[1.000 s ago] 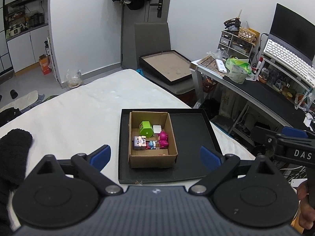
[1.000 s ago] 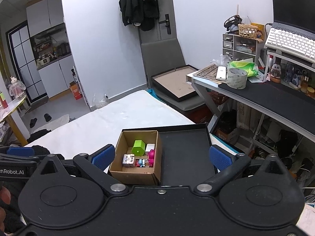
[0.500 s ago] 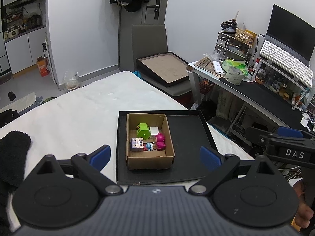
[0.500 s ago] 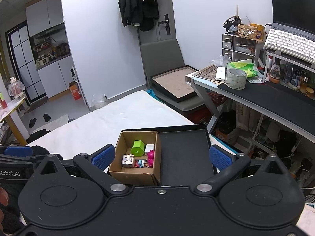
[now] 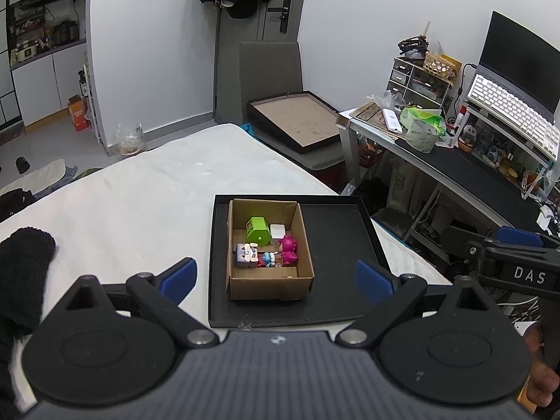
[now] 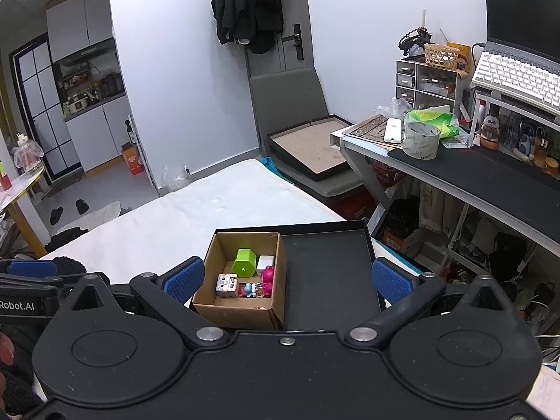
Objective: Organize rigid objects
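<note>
Both grippers, left and right, spread wide, empty. Toys crowd the box at frame centre; a reach risks snagging its wall and dragging it across the tray.

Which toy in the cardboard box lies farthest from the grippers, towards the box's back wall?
The green house-shaped toy. In the cardboard box it lies behind the grey robot figure and the pink figure, which lie nearer the front.
</note>
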The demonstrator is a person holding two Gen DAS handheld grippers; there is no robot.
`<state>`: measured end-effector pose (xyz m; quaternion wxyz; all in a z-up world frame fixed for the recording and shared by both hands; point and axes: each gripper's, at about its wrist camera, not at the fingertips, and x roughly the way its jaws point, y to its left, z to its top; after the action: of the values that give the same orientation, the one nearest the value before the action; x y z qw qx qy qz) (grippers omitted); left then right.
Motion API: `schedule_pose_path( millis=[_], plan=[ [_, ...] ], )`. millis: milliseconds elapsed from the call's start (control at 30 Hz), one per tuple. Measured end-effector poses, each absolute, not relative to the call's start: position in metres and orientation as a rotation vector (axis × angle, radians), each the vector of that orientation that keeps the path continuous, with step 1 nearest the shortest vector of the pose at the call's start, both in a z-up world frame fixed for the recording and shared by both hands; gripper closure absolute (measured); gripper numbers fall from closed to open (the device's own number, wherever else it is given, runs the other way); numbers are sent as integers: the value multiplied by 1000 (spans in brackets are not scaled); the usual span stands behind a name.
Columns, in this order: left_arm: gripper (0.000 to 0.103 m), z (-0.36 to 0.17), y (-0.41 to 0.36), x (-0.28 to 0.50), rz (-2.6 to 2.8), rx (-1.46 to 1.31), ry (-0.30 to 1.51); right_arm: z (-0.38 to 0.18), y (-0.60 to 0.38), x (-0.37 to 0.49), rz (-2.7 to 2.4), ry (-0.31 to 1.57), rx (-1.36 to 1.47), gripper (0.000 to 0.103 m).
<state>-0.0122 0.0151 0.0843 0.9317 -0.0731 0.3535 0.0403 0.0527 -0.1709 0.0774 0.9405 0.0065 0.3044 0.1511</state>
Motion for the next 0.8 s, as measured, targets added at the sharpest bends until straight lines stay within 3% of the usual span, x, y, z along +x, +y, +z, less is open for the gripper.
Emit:
schedule_pose_path(
  millis=[800],
  plan=[
    [6,78,24,-9,101,-170,730,74,-168,55,284,636,-4,0]
  ],
)
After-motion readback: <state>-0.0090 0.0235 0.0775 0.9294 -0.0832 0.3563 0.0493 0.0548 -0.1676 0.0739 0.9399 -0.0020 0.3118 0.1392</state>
